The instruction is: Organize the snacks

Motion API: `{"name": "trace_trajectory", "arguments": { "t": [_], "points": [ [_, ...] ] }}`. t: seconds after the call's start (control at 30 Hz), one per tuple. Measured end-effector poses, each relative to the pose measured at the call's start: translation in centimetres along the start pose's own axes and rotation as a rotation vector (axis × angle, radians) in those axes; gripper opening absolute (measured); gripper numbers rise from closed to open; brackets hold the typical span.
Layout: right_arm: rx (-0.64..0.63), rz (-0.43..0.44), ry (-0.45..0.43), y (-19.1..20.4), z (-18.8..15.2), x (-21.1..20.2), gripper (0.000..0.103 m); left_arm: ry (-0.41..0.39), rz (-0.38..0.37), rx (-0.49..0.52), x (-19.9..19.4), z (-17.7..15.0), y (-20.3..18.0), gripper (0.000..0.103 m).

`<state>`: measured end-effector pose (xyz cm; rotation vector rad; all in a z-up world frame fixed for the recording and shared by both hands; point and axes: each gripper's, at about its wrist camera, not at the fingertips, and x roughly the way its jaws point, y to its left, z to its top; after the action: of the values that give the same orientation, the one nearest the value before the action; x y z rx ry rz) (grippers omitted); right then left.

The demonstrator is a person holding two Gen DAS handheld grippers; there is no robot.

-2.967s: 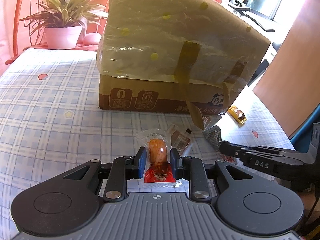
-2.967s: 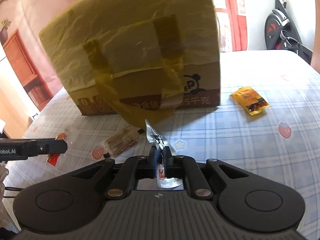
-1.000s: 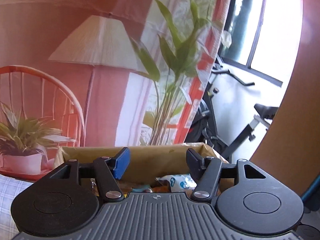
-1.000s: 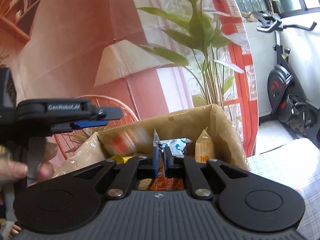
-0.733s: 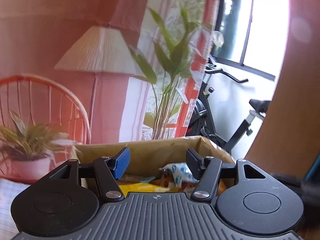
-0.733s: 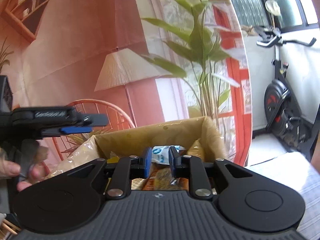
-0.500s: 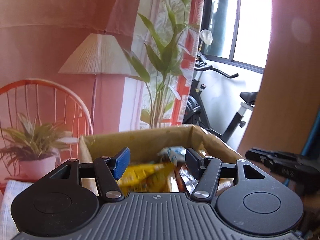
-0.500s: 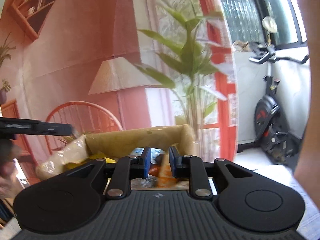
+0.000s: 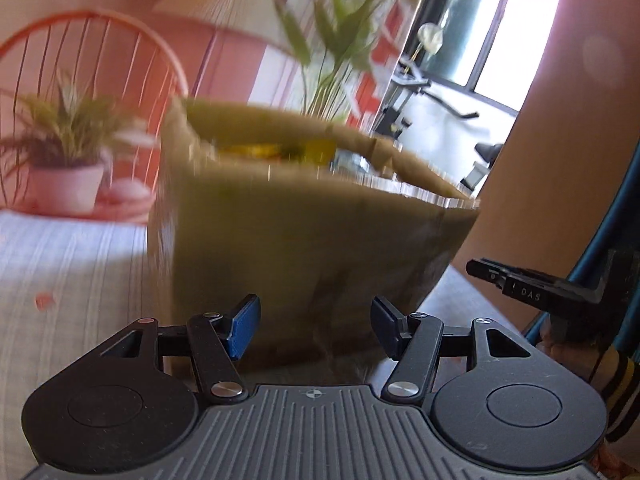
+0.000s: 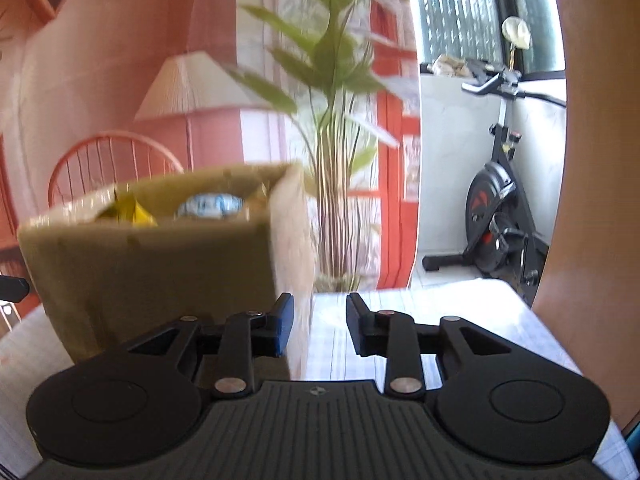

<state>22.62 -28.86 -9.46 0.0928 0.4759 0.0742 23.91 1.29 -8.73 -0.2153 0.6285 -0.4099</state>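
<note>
An open cardboard box stands on the checked tablecloth, blurred by motion; it also shows in the right wrist view. Snack packets show over its rim: a yellow one and a blue-white one. My left gripper is open and empty, low in front of the box's near wall. My right gripper is open and empty, by the box's right corner. The right gripper's fingers show at the right edge of the left wrist view.
A potted plant in a pink pot stands at the table's far left by an orange wire chair. A tall leafy plant, a lamp and an exercise bike stand beyond the table. A brown panel borders the right.
Both grippers let their snack packets go into the box and opened. They have since dropped from above the box rim to in front of its walls, the right one swinging right.
</note>
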Motion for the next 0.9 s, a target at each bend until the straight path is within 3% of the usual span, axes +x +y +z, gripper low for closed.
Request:
{"name": "trace_trajectory", "arguments": {
  "t": [0.37,0.63,0.9],
  "points": [
    [-0.086,0.02,0.126,-1.3,-6.0,4.9,0.059,0.125,0.03,0.038,4.4,-3.8,0.6,0.063],
    [-0.096,0.002,0.205,-3.4,-8.4,8.9,0.059,0.179,0.034,0.075,6.0,-5.1,0.6,0.063],
    [-0.06,0.029,0.245,-4.0,-8.8,9.7,0.056,0.217,0.039,0.104,7.2,-6.3,-0.2,0.063]
  ]
}}
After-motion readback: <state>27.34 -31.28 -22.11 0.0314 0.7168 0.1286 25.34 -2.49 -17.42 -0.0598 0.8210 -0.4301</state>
